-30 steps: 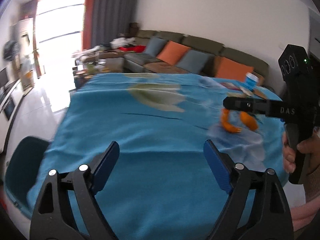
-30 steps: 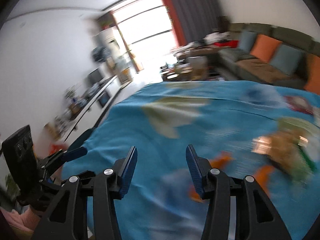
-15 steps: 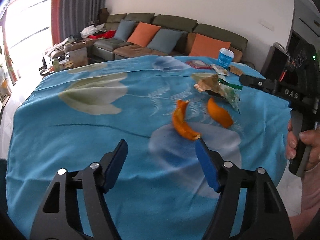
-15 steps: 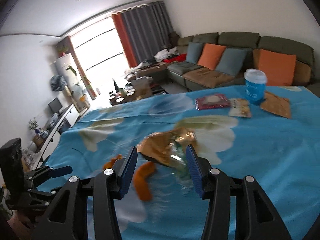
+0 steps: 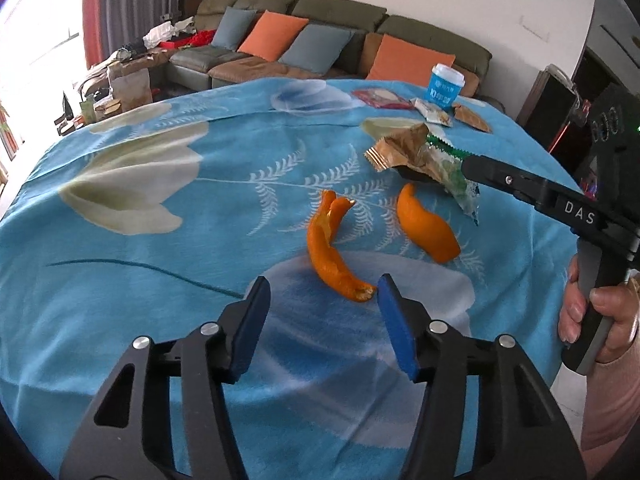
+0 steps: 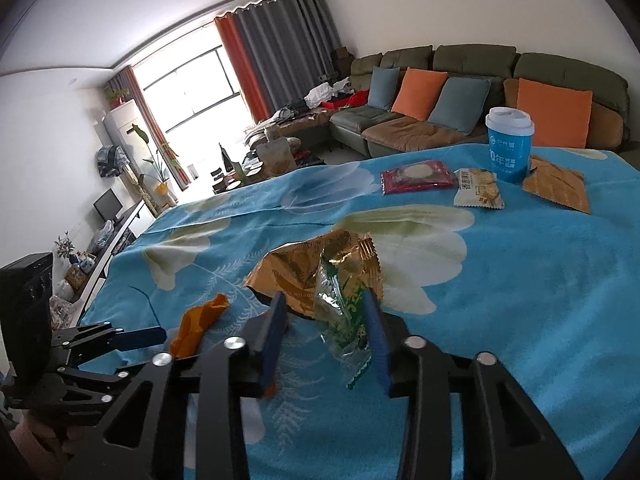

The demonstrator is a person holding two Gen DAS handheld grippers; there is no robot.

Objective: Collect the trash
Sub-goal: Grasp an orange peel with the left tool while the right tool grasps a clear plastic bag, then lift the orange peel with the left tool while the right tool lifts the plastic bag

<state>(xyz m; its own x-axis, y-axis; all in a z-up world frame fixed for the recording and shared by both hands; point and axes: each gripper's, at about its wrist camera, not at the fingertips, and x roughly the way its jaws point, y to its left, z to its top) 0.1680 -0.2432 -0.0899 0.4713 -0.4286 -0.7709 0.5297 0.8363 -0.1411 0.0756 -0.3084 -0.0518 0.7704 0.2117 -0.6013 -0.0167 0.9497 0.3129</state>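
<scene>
Two orange peels lie on the blue flowered cloth: a long curled one and a shorter one. My left gripper is open, its right pad beside the near tip of the long peel. A gold wrapper and a clear green wrapper lie together. My right gripper is open with its jaws either side of the green wrapper; in the left wrist view its fingers reach over the wrappers. A peel shows left of it.
At the table's far side stand a blue paper cup, a red packet, a cracker packet and a brown packet. A sofa with cushions is behind. The table's edge drops off on the right.
Both grippers have swung toward the trash and closed in: the left now sits at the long peel's tip, the right now straddles the green wrapper.
</scene>
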